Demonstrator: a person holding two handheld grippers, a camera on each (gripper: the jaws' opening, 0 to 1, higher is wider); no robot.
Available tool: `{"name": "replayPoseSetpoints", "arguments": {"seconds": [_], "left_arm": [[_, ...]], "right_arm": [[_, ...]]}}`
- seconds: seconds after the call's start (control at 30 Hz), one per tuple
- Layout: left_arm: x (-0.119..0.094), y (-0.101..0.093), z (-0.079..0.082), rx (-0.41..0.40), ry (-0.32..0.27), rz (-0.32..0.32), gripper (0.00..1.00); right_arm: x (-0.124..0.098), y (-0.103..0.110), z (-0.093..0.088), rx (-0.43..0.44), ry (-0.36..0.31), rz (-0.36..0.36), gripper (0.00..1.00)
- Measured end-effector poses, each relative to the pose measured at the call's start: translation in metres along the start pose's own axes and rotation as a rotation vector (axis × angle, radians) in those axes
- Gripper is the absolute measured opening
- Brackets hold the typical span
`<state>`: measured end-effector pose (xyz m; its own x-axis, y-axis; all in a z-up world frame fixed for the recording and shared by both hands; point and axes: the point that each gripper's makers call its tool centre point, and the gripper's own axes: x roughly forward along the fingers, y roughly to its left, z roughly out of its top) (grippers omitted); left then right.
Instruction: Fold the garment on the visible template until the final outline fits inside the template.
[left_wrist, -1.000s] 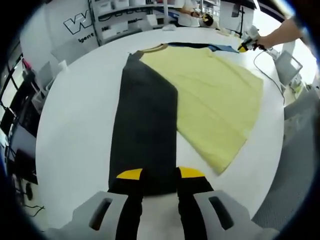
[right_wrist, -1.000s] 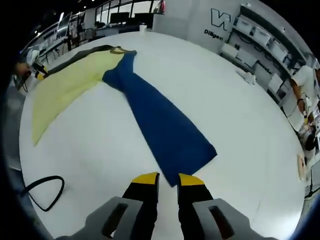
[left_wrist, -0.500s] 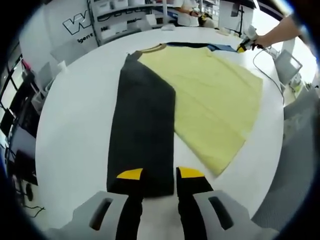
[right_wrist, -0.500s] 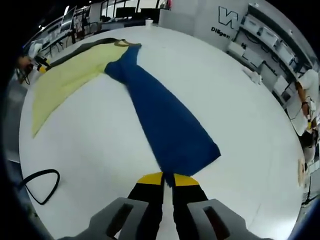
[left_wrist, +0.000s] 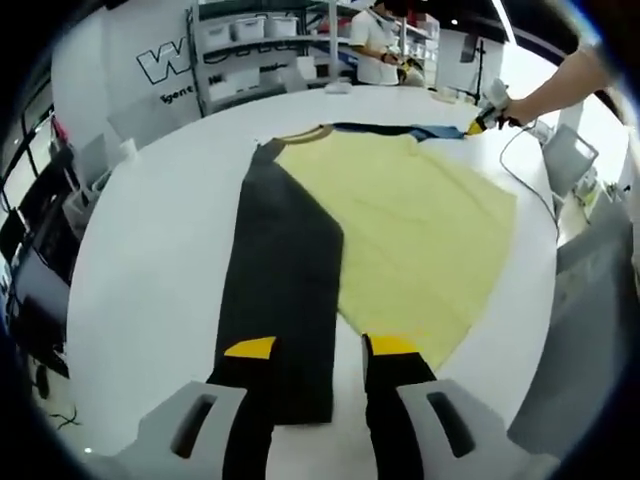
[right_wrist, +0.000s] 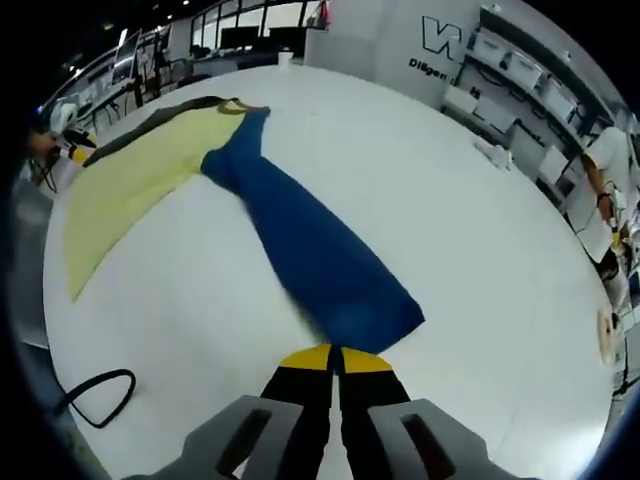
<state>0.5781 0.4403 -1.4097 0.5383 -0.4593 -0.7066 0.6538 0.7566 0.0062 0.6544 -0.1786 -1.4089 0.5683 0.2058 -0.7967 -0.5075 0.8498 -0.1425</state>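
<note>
Soft matt cloth for the garment (left_wrist: 400, 230): pale yellow body, black sleeve (left_wrist: 285, 290), blue sleeve (right_wrist: 320, 260), all smooth with barely a wrinkle. Smooth white table (right_wrist: 480, 230), slight sheen, probably laminate. Hard plastic on the left gripper (left_wrist: 320, 350) and right gripper (right_wrist: 335, 360): matt black jaws, yellow tips, grey housings. Rubbery black cable (right_wrist: 95, 395).

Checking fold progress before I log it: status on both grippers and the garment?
Left gripper open over black sleeve. Right gripper shut on blue sleeve. Garment spread flat, unfolded. Black cable lies beside it.
</note>
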Motion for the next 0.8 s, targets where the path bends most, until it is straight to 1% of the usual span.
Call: {"name": "replayPoseSetpoints", "arguments": {"seconds": [0.1, 0.17, 0.27, 0.33, 0.4, 0.47, 0.63, 0.67, 0.8], "left_arm": [[0.000, -0.004, 0.008, 0.004, -0.026, -0.011, 0.40], [0.000, -0.006, 0.010, 0.008, -0.030, -0.016, 0.41], [0.000, -0.010, 0.015, 0.015, -0.042, -0.021, 0.41], [0.000, -0.010, 0.016, 0.018, -0.046, -0.024, 0.41], [0.000, -0.012, 0.019, 0.020, -0.052, -0.028, 0.42], [-0.001, -0.014, 0.020, 0.025, -0.055, -0.030, 0.42], [0.000, -0.018, 0.025, 0.040, -0.061, -0.038, 0.43], [0.001, -0.019, 0.026, 0.042, -0.061, -0.040, 0.43], [0.002, -0.020, 0.030, 0.047, -0.069, -0.044, 0.43]], "right_arm": [[-0.005, -0.005, 0.013, 0.038, -0.048, 0.003, 0.00], [-0.008, -0.007, 0.021, 0.063, -0.080, 0.009, 0.00], [-0.014, -0.014, 0.035, 0.114, -0.136, 0.010, 0.00], [-0.016, -0.017, 0.041, 0.143, -0.161, 0.009, 0.00], [-0.019, -0.024, 0.047, 0.169, -0.178, -0.002, 0.00], [-0.021, -0.031, 0.053, 0.221, -0.207, -0.013, 0.00], [-0.028, -0.043, 0.067, 0.266, -0.242, -0.028, 0.00], [-0.029, -0.044, 0.067, 0.285, -0.239, -0.027, 0.00], [-0.036, -0.048, 0.073, 0.299, -0.244, -0.036, 0.00]]}}
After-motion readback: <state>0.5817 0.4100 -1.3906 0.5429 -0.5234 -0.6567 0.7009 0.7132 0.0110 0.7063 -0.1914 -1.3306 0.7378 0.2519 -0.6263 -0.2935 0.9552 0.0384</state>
